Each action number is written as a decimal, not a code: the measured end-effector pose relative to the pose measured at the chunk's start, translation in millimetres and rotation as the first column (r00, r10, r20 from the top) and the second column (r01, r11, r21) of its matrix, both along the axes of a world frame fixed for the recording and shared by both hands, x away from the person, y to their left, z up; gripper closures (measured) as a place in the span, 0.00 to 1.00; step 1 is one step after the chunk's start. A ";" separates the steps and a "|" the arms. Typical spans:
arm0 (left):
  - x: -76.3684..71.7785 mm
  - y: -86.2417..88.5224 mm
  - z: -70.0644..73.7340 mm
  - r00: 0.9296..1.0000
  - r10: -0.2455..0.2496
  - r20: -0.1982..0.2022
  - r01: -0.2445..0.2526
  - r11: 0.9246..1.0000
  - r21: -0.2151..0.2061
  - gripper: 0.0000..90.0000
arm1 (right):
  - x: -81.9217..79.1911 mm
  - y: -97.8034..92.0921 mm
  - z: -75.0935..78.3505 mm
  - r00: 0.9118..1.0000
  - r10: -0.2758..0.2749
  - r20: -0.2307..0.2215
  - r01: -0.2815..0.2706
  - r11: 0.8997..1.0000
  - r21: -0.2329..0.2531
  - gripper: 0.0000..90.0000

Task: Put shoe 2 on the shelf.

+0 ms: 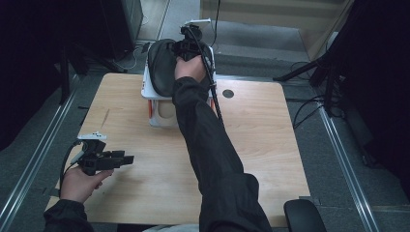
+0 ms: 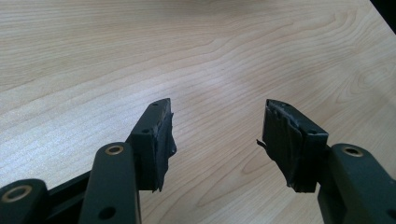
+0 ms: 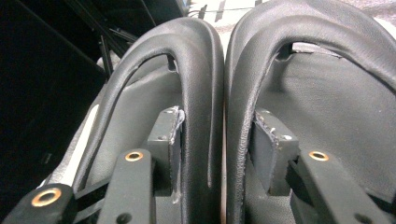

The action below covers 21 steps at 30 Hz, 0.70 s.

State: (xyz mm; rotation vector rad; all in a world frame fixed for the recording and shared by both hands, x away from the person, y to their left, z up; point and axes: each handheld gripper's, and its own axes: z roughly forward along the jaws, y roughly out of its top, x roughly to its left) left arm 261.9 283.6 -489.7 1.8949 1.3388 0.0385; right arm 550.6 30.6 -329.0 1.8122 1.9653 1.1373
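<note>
Shoes of black leather [image 3: 219,84], a pair pinched by their inner collars between the right gripper's [image 1: 186,46] closed jaws, hang just above the white box [image 1: 153,104], likely unplaced, while the left gripper [image 2: 217,135] waits open, well apart.

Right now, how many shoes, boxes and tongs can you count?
Black shoes: 2, pinched together by the right tongs
White box: 1
Tongs: 2, counting the open left tongs
Total: 5
</note>
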 end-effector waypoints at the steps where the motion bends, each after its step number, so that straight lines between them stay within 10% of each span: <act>1: 0.0 0.1 -0.1 1.000 0.000 0.000 0.000 1.000 0.001 0.48 | 0.0 -0.7 0.4 1.000 0.002 -0.001 -0.002 1.000 0.005 0.61; 21: 1.0 -1.6 -1.7 1.000 -0.005 -0.015 0.005 1.000 0.014 0.47 | -13.7 -10.6 6.2 0.994 0.111 -0.002 -0.111 0.994 -0.020 0.59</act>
